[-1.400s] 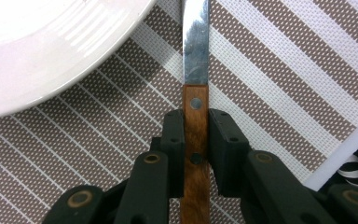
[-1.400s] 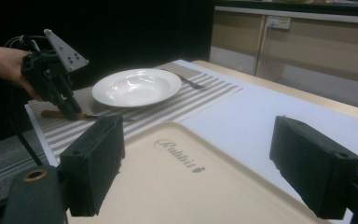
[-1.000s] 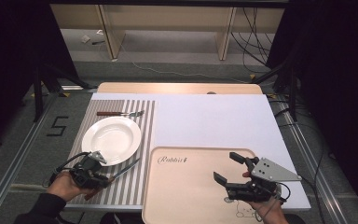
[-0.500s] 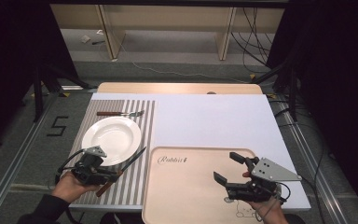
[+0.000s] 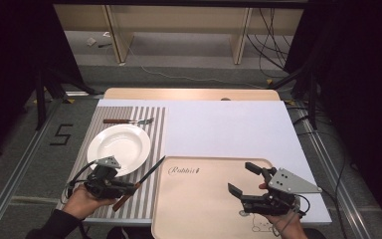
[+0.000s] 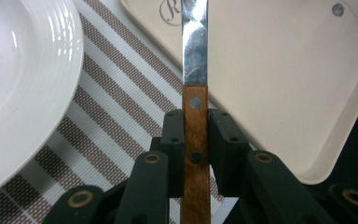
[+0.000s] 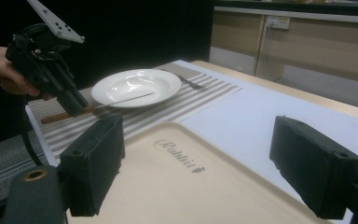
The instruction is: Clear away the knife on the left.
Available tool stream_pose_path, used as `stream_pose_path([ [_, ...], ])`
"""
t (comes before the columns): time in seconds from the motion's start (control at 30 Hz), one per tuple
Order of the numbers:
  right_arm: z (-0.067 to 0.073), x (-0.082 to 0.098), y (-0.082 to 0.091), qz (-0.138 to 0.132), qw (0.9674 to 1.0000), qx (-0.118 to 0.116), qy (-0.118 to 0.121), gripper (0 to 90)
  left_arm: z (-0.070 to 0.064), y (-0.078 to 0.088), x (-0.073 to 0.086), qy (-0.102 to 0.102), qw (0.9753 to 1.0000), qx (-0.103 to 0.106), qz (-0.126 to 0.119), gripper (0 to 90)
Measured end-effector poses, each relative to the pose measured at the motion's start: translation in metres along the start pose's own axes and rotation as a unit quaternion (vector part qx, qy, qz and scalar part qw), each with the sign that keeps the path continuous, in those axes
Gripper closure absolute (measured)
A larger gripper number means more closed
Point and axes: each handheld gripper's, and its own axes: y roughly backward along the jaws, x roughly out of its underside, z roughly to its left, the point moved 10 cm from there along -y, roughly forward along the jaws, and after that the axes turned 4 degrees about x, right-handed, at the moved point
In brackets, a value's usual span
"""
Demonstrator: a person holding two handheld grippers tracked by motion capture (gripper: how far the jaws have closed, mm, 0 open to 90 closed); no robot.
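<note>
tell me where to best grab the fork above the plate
Take the fork by its brown handle, coming straight down from above with the jaws across its width. It lies flat on the striped mat, handle toward the mat's left edge, tines to the right, with the plate just below it.

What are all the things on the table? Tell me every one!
knife: one, wooden handle, shiny blade, gripped above the striped mat
plate: one, white, on the mat
fork: one, wooden handle, behind the plate
striped mat: one, brown and white, left side
tray: one, beige, front middle
white sheet: one, covering the table
left gripper: one, black, shut on the knife handle
right gripper: one, black, jaws open over the tray
</note>
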Motion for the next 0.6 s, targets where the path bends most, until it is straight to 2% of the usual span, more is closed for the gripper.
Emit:
stream_pose_path([
  [0.2, 0.0, 0.0, 0.0, 0.0, 1.0, 0.0, 0.0, 18.8, -0.009, -0.003, -0.005, 0.004, 0.9999, 0.013, -0.011, 76.5],
  [0.3, 0.0, 0.0, 0.0, 0.0, 1.0, 0.0, 0.0, 18.9, -0.016, -0.006, -0.009, 0.004, 0.9995, 0.027, -0.017, 76.6],
  [0.43, 0.0, 0.0, 0.0, 0.0, 1.0, 0.0, 0.0, 18.8, -0.024, -0.011, -0.011, -0.005, 0.9992, 0.037, -0.012, 76.5],
  [0.6, 0.0, 0.0, 0.0, 0.0, 1.0, 0.0, 0.0, 18.8, -0.028, -0.016, -0.014, -0.004, 0.999, 0.042, -0.012, 76.6],
])
